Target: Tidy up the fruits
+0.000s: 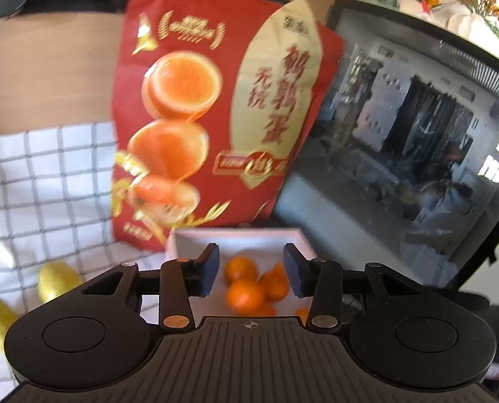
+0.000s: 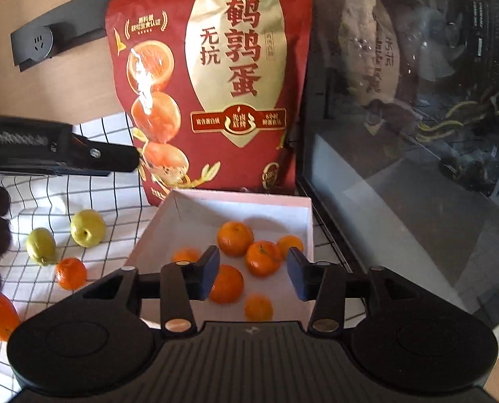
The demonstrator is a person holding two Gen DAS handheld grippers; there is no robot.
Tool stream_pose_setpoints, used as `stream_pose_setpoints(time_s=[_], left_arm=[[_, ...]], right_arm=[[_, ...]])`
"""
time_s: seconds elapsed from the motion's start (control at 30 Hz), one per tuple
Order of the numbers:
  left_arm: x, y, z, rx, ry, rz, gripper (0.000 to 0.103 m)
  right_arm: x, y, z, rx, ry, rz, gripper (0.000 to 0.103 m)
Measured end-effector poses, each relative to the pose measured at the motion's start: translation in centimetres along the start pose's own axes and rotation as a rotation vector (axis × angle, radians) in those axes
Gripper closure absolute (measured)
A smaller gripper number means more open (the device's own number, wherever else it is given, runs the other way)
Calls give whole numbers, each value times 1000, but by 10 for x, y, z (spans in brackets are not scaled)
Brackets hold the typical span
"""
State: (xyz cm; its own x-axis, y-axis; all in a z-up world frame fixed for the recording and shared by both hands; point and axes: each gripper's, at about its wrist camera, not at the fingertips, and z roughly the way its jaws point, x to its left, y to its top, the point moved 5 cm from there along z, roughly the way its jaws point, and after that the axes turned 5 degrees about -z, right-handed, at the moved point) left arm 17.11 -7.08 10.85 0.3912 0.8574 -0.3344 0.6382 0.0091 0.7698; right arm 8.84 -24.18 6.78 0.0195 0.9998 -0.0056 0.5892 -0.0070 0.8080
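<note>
Oranges (image 2: 235, 237) lie loose in the white box (image 2: 242, 201), below and just ahead of the right gripper (image 2: 253, 270), whose jaws stand partly apart with nothing between them. One orange (image 2: 70, 272) and two yellow-green fruits (image 2: 87, 227) sit on the checked cloth (image 2: 34, 201), left of the box. The left gripper (image 1: 251, 268) hangs over the box too, jaws partly apart and empty, with the red bag (image 2: 212, 77) upright behind the box.

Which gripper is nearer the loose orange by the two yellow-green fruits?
Left. The left gripper hangs above the cloth beside that orange; the right gripper is over the box.
</note>
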Motion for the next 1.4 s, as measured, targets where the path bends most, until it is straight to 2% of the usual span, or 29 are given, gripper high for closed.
stream_pose_setpoints(time_s=[0.17, 0.23, 0.37, 0.53, 0.7, 0.8, 0.93, 1.1, 1.13, 1.23, 1.4], left_arm=[[30, -59, -21, 70, 68, -57, 58], [45, -84, -38, 76, 102, -100, 59], [76, -120, -81, 89, 225, -161, 59], [113, -143, -137, 50, 342, -263, 59], [140, -164, -172, 25, 442, -422, 59], [145, -172, -188, 25, 482, -441, 59], [151, -183, -204, 31, 516, -453, 59], [158, -198, -208, 47, 523, -504, 59], [157, -199, -205, 51, 523, -511, 59], [154, -204, -204, 58, 511, -523, 59], [148, -206, -202, 76, 498, -512, 59]], right_arm=[[13, -19, 9, 36, 7, -50, 50], [24, -24, 14, 48, 23, -74, 49], [56, -28, 18, 50, 77, -133, 46], [112, -22, 21, 58, 191, -209, 38], [173, -10, 38, 92, 313, -280, 37], [204, 0, 53, 95, 364, -309, 36], [230, 15, 88, 133, 393, -273, 35], [245, 37, 131, 137, 336, -257, 33], [247, 41, 142, 149, 319, -250, 30], [248, 48, 170, 197, 282, -220, 30], [245, 46, 203, 294, 301, -182, 29]])
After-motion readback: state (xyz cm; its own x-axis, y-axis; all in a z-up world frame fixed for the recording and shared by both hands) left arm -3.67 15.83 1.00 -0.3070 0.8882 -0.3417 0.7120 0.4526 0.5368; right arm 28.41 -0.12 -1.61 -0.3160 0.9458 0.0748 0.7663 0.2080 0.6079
